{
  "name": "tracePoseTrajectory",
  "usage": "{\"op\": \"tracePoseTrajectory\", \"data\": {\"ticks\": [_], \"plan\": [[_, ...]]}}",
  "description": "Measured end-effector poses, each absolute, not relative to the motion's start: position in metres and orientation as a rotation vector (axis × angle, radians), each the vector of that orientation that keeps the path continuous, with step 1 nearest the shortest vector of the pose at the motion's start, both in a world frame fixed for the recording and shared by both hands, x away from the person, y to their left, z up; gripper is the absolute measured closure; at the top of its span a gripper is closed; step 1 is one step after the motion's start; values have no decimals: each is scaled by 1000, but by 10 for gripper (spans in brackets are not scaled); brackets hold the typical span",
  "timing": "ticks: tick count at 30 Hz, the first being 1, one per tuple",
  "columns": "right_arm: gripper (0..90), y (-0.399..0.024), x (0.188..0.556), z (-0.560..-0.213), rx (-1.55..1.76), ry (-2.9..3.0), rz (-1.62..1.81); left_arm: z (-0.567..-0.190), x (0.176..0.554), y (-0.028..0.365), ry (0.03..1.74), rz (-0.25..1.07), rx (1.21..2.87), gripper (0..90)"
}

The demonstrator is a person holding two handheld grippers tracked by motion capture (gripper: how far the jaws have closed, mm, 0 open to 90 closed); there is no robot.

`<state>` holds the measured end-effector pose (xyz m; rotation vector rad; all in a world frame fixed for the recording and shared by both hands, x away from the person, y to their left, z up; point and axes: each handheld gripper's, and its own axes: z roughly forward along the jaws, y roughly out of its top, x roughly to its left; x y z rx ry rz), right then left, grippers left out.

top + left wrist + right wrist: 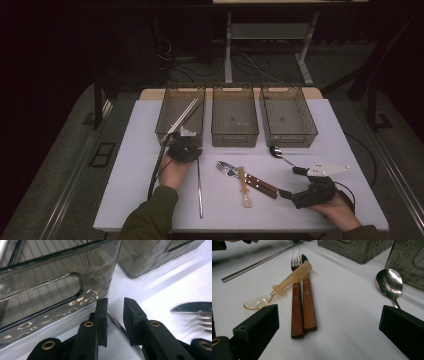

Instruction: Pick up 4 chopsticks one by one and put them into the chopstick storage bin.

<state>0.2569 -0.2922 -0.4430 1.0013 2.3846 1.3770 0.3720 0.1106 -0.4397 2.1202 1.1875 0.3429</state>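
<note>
The white table (130,175) carries three clear bins (235,122) in a row. The left gripper (115,315) sits just before the left bin, jaws narrowed around a metal chopstick (199,187) lying on the table, contact unclear. The right gripper (289,182) rests wide open near a steel spoon (389,283)

White table (125,165) carries three bins (235,122), a metal chopstick (200,190), fork (225,169), knife (260,185), plastic spoon (244,187), steel spoon (280,154).
</note>
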Motion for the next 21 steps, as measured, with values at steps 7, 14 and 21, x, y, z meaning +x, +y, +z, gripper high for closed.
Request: {"op": "tracePoseTrajectory", "data": {"ticks": [7,14,21], "plan": [[25,-292,257,-443,1002,2383,1377,-443,373,109,1174,349,2159,776],[25,-292,257,-443,1003,2383,1377,-441,371,108,1150,372,2198,801],[25,-293,257,-443,1005,2383,1377,-441,368,112,1144,349,2204,823]]}}
